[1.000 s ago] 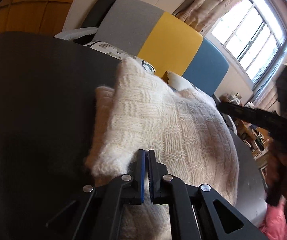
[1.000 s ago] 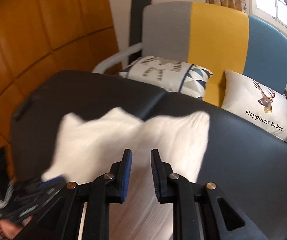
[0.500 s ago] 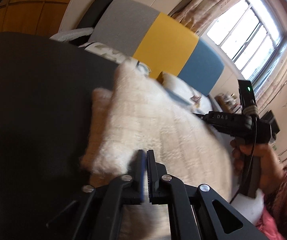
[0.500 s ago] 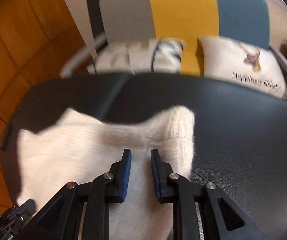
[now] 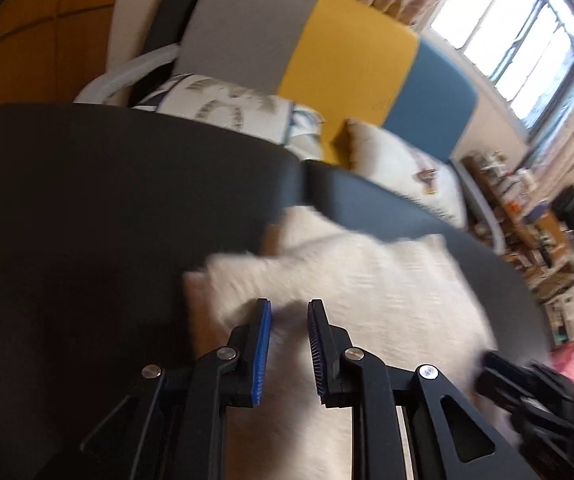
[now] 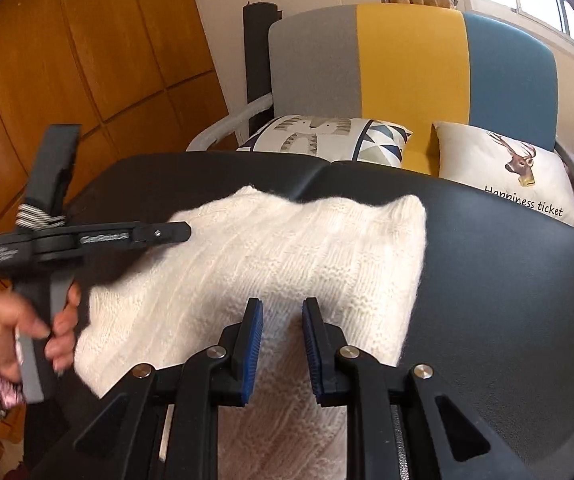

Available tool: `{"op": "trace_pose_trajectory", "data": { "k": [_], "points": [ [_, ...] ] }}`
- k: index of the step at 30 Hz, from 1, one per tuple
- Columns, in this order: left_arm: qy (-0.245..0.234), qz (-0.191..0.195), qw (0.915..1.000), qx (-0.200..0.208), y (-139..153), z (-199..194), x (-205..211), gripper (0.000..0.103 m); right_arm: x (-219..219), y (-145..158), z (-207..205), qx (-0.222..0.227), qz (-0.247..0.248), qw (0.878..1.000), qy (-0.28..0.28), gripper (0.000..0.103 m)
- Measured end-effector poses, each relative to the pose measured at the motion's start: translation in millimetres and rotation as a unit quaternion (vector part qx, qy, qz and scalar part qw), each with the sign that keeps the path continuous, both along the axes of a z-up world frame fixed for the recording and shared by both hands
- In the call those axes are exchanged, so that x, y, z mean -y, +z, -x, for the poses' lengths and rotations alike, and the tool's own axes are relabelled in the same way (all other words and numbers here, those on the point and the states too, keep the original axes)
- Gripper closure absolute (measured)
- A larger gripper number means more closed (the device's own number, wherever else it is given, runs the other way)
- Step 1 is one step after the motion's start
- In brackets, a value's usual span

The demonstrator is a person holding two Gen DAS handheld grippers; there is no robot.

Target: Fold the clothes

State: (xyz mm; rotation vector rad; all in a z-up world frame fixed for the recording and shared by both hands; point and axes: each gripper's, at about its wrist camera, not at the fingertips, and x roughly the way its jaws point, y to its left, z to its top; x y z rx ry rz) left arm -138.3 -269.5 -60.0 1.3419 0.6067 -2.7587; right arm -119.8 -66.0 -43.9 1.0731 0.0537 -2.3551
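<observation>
The left gripper (image 5: 289,312) has let go! A second ago its jaws were pressed together at the near edge of the white knitted sweater (image 5: 351,296); now they are opening, a clear gap between the blue pads, nothing pinched, the knit just beyond the tips. That view has swung too: far more of the black worktop (image 5: 107,208) shows on the left, and the picture is smeared with motion.

Over on the right, the right gripper (image 6: 282,308) has its jaws spread a little, same gap as before, hovering over the sweater (image 6: 287,256) with nothing between the pads. A second ago its view was a white blur; now the weave is crisp, and the left gripper (image 6: 185,232) reaches in from the side, held in a hand (image 6: 11,332), tips over the garment's left edge.

The count: one sweater, lying folded and flat on the worktop (image 6: 507,288). Two grippers. Two cushions behind, a patterned cushion (image 6: 327,138) and a deer cushion (image 6: 507,176). One three-coloured chair (image 6: 407,64).
</observation>
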Motion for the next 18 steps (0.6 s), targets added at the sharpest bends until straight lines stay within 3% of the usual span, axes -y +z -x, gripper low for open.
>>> {"op": "trace_pose_trajectory", "data": {
  "k": [4, 7, 9, 14, 18],
  "points": [
    [-0.013, 0.027, 0.9995, -0.009, -14.9, -6.7, 3.0, 0.081, 16.8, -17.7, -4.3, 0.002, -0.041, 0.999, 0.018, 0.082],
    [-0.026, 0.056, 0.9978, -0.024, -16.6, -12.9, -1.9, 0.081, 26.1, -21.7, -8.4, -0.021, -0.068, 0.997, 0.017, 0.082],
    [-0.024, 0.031, 0.9988, -0.028, -12.0, -17.1, 6.3, 0.081, 25.3, -17.7, -8.0, -0.016, -0.068, 0.997, 0.016, 0.082],
    [0.019, -0.041, 0.9957, -0.082, 20.9, -60.9, 31.5, 0.081, 4.5, 6.3, -38.1, -0.029, 0.023, 0.999, 0.030, 0.082],
    [-0.027, -0.011, 0.9950, -0.096, 32.1, -90.8, 1.4, 0.079, 15.6, -5.8, -64.3, -0.018, 0.013, 0.998, 0.056, 0.082]
  ]
}}
